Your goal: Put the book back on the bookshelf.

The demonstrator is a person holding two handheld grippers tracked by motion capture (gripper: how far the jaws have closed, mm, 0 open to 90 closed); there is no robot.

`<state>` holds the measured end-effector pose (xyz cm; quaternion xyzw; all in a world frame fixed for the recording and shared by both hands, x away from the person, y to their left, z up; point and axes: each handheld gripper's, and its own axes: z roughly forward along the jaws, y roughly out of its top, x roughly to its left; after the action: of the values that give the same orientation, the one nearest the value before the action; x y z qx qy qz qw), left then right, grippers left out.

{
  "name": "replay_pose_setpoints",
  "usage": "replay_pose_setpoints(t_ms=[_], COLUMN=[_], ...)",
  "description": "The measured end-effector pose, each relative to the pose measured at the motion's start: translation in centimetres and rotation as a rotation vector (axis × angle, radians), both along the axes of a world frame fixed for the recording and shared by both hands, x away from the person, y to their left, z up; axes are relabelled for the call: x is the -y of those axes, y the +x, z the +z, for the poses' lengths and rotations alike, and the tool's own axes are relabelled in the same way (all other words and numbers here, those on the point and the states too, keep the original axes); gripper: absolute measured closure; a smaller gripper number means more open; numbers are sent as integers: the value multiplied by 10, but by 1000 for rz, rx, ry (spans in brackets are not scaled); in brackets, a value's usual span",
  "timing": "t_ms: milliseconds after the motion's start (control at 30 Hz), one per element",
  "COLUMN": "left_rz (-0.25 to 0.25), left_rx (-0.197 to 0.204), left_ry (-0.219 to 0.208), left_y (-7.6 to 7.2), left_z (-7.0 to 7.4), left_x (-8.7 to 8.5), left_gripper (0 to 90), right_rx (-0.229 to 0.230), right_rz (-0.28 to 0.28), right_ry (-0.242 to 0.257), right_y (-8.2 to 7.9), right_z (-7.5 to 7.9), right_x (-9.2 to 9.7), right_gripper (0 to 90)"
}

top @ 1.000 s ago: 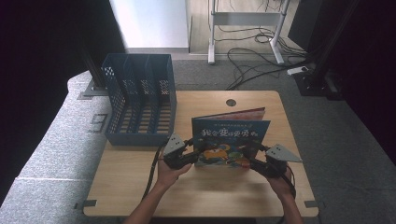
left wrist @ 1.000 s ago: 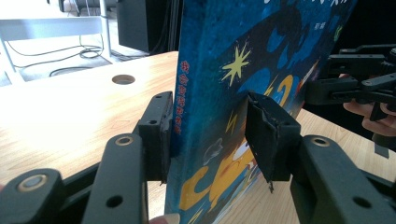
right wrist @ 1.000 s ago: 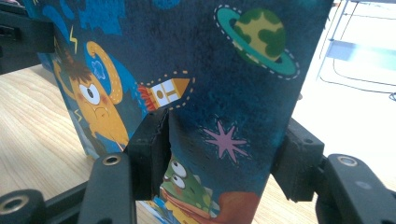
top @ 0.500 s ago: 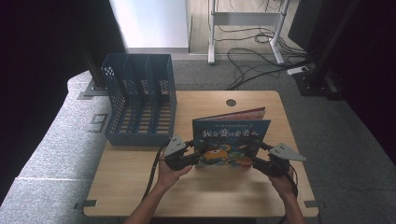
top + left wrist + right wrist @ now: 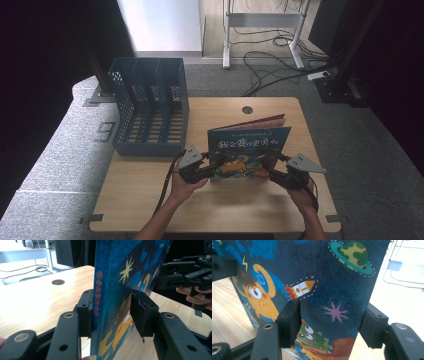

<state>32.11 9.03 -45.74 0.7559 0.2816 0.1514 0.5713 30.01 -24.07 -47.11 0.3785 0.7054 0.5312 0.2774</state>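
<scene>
High view: fixed above the near edge of the pale wooden table (image 5: pixel 150 200), facing forward and down, far enough back to take in the floor beyond.
Left gripper view: rides low, close up, looking along its black jaws across the table toward the far right corner.
Right gripper view: equally close, facing toward the left edge.
Shared: all three see the upright blue picture book with cartoon cover (image 5: pixel 248 150) (image 5: pixel 112 290) (image 5: pixel 312 270) near the front edge.
</scene>
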Motion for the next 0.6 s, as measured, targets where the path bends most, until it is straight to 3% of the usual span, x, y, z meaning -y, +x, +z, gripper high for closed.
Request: replay_pose_setpoints(t_ms=[200, 600], left_rz=[-11, -27], left_rx=[6, 5], left_ry=[-3, -9], left_y=[-2, -3], left_z=[0, -1], left_x=[2, 4], left_gripper=[583, 593], right_rx=[-7, -29], right_rz=[-18, -41], right_ry=[14, 40], right_y=[2, 7], right_z=[1, 1], right_x=[3, 2], right_gripper=[314, 273])
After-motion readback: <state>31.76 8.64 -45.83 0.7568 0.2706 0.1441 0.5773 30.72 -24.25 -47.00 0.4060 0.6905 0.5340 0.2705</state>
